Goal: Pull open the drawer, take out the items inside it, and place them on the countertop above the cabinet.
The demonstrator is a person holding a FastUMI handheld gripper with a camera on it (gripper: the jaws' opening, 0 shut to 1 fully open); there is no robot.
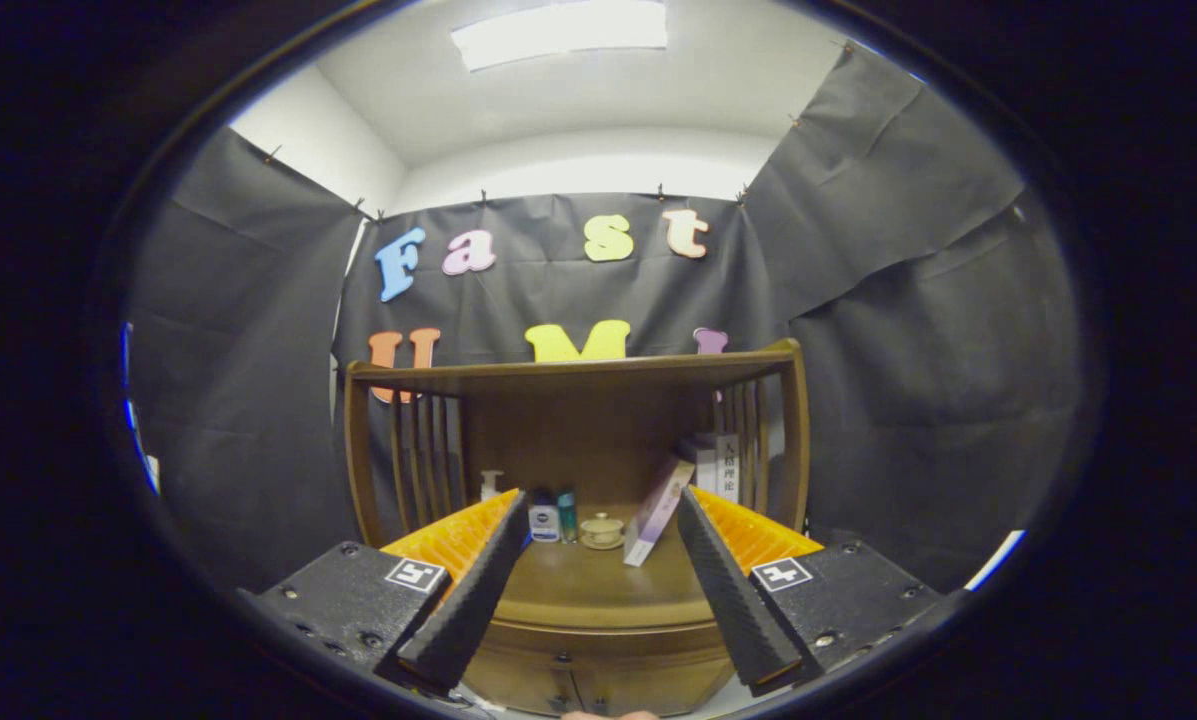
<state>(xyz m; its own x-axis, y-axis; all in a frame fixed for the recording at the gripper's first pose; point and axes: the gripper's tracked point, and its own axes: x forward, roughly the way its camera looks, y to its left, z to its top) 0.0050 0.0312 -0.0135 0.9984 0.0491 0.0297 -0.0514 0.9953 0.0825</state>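
The claw [603, 590] hangs in the air with its two fingers spread wide and nothing between them, aimed straight at a wooden cabinet [578, 450] that stands against the black booth wall. The drawer [598, 680] sits low in the cabinet's front, just under the curved edge of the counter [598, 590], below and between the fingertips; it looks closed, with small dark fittings on its face that may be the pulls, though they are too small to be sure of. Its long axis runs side to side across the cabinet front, and it faces squarely toward the claw, so it should slide straight out toward whoever pulls. I would judge it stiff, solid wood, likely to move steadily but with some drag, best taken by a pull or the lip. What lies inside is hidden. On the counter, beyond the fingers, stand a small pump bottle [491, 485], a little jar [544, 520], a lidded cup [602, 530] and a slim box [658, 512] leaning beside some books [720, 465].
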